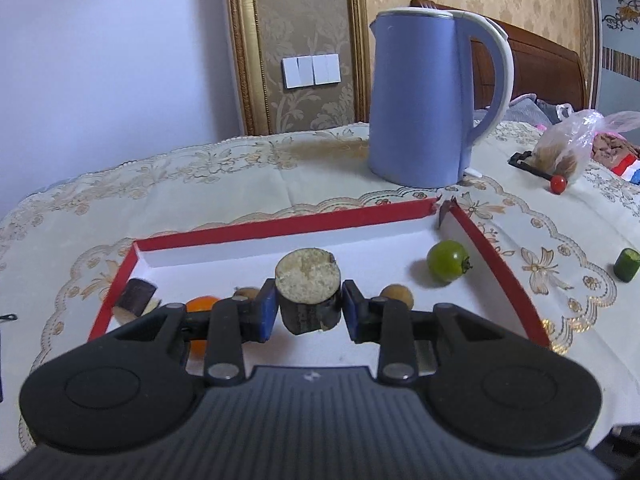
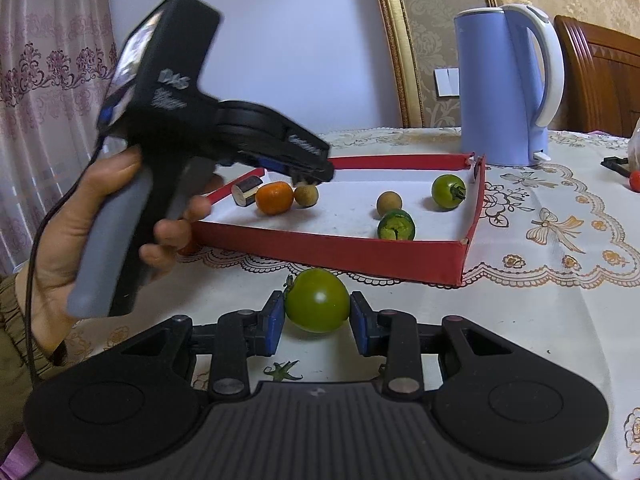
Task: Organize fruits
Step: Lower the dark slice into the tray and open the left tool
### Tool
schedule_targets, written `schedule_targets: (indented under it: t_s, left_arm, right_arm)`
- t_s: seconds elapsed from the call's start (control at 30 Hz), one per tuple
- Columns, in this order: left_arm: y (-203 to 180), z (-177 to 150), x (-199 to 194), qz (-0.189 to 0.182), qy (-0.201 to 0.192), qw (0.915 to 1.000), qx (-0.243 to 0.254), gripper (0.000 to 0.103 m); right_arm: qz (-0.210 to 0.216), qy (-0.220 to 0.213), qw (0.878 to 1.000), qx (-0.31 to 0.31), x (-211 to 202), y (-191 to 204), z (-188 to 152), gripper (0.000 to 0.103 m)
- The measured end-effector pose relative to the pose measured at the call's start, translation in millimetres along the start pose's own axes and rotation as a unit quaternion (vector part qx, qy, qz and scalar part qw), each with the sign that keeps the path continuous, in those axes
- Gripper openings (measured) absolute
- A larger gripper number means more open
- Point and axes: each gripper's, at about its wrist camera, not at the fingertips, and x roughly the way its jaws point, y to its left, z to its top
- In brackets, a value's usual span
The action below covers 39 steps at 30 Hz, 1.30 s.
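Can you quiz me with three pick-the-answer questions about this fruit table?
1. Where is the orange?
A. beside the kettle
B. inside the red box
C. in a plastic bag

2. What colour is the kettle's body?
A. red
B. yellow
C. light blue

3. How is the kettle standing?
A. upright
B. lying on its side
C. upside down

Answers:
1 B: the orange lies on the white floor of the red box.
2 C: the kettle has a light blue body with a white handle.
3 A: its base is on the tablecloth and its lid is on top.
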Motion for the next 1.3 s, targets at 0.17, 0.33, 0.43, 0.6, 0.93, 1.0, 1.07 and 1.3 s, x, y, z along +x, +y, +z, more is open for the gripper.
schedule_targets:
  t_s: [0.17, 0.33, 0.43, 0.6, 0.93, 1.0, 1.07, 1.3]
  left_arm:
    - [-11.2, 9.5, 16.6, 0.012, 0.007, 0.9998, 0.013, 0.031]
    - [-18.2, 12.7, 39.5, 0.032, 0.023, 0.999, 0.021, 0.033]
    - [-21.1, 10.4, 42.8, 0.051, 0.022, 0.998, 0.028, 0.066]
    - [-13.0, 6.5, 19.1, 0.07, -0.003, 0.9972, 0.028, 0.076]
    - [53.1, -60.3, -66.3, 0.115, -0.056, 0.989, -0.074, 0.098]
    - [64.7, -75.1, -79.8, 0.127, -0.069, 0.9857, -0.086, 0.101]
    - [75.1, -87.2, -88.5, 0.144, -0.079, 0.9816, -0.098, 0.103]
    - [96.1, -106.7, -94.9, 0.145, -0.084, 0.9753, -0.144, 0.103]
  right_arm:
    - [-0.001, 0.0, 1.0, -0.001, -0.1, -0.1, -0.1, 0.034]
    - [0.0, 0.0, 1.0, 0.0, -0.2, -0.2, -0.1, 0.034]
    - [0.002, 0.001, 1.0, 0.002, -0.2, -1.1, 0.0, 0.034]
    - [0.005, 0.0, 1.0, 0.007, 0.1, -2.3, -0.1, 0.034]
    - [0.0, 0.0, 1.0, 0.006, -1.0, -0.7, -0.4, 0.034]
    - [-0.001, 0.001, 1.0, 0.006, -0.9, -0.5, -0.3, 0.034]
    - [-0.003, 0.002, 1.0, 0.006, -0.6, -0.4, -0.2, 0.034]
    - [-0.011, 0.0, 1.0, 0.001, -2.0, 2.1, -0.4, 0.034]
